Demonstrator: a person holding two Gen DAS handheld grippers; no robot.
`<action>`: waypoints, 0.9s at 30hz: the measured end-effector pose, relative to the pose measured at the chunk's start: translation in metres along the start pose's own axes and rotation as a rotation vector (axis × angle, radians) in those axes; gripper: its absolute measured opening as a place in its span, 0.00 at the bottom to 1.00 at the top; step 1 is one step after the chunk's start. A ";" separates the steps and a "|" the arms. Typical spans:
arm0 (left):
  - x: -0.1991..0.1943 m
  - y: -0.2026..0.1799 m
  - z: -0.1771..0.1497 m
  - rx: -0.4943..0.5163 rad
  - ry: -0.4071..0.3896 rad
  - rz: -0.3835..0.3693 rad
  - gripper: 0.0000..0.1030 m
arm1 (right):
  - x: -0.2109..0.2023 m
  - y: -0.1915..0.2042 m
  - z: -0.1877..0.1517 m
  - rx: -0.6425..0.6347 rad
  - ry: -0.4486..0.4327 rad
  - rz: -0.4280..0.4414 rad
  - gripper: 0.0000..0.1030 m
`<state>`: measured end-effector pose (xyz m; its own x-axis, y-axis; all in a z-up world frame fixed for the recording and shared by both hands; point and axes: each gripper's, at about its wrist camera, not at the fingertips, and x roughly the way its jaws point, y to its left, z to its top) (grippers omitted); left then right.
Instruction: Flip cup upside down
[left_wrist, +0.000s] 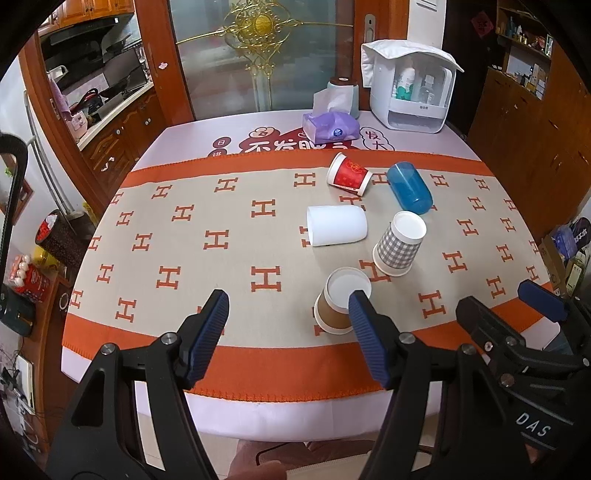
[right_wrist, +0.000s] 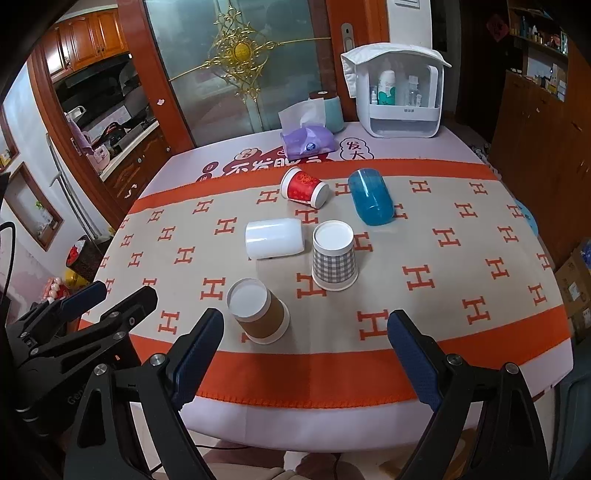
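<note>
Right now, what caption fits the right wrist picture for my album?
Two cups stand upside down, three lie sideways, open right gripper waits near brown cup.

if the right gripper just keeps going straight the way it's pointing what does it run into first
Probably the checked cup, standing upside down roughly in line ahead of the open right gripper. The brown cup sits closer but off toward the left finger, so it might get clipped first; depth is hard to judge here.

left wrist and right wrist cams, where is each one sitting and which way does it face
Left wrist: sits behind the open left gripper at the table's near edge, facing the brown cup; the right gripper shows at right.
Right wrist: sits behind the open right gripper, facing the same way; the left gripper shows at left.
Shared: brown cup, checked cup, white cup, tissue pack.
</note>
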<state>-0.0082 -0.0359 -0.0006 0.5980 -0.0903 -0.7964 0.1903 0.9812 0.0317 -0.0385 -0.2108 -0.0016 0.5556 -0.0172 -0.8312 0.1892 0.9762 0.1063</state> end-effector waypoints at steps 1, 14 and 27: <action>0.001 -0.001 -0.001 0.001 0.002 -0.001 0.63 | 0.000 0.000 0.000 0.000 0.002 0.001 0.89; 0.005 0.001 0.002 -0.014 0.004 0.001 0.63 | 0.004 0.003 0.001 -0.005 0.000 0.000 0.89; 0.008 0.002 0.002 -0.020 0.011 0.004 0.63 | 0.006 0.005 0.002 -0.005 0.005 0.001 0.89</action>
<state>-0.0010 -0.0348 -0.0060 0.5902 -0.0848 -0.8028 0.1721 0.9848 0.0225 -0.0326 -0.2064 -0.0049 0.5522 -0.0148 -0.8336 0.1844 0.9772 0.1048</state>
